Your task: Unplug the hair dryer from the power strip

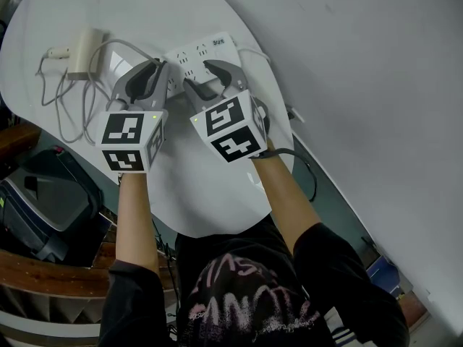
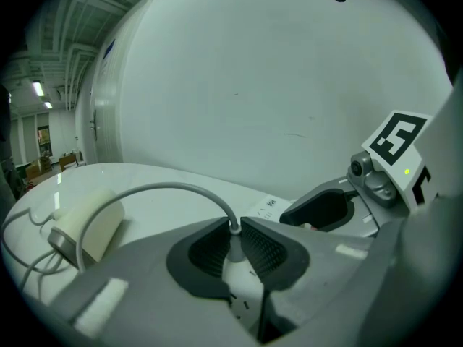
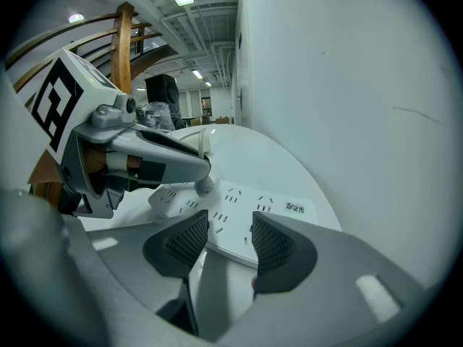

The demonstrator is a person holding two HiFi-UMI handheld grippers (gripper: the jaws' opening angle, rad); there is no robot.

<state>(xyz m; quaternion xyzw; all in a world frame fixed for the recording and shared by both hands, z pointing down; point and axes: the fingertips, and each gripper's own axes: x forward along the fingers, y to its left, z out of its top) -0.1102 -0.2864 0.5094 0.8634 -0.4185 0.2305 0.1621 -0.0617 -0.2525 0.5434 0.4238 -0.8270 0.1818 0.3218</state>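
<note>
Tightly between left gripper [image 2: 236, 231] fingers [image 2: 266, 249], hair dryer plug [image 2: 234, 253], on power strip [image 2: 260, 208]

The left forearm [image 1: 134, 215] and right forearm [image 1: 286, 194] reach up from 6 o'clock, side by side. The left gripper [image 1: 160, 69] points toward 1 o'clock, its fingers [image 2: 264, 248] pinched on a plug [image 2: 241, 279]. The right gripper [image 1: 197, 74] points toward 11 o'clock, its fingers [image 3: 275, 244] apart.

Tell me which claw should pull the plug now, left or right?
Left. The left claw is shut on the plug, seated in the power strip. The right claw stands open over the strip, gripping nothing; probably better for steadying it.
</note>
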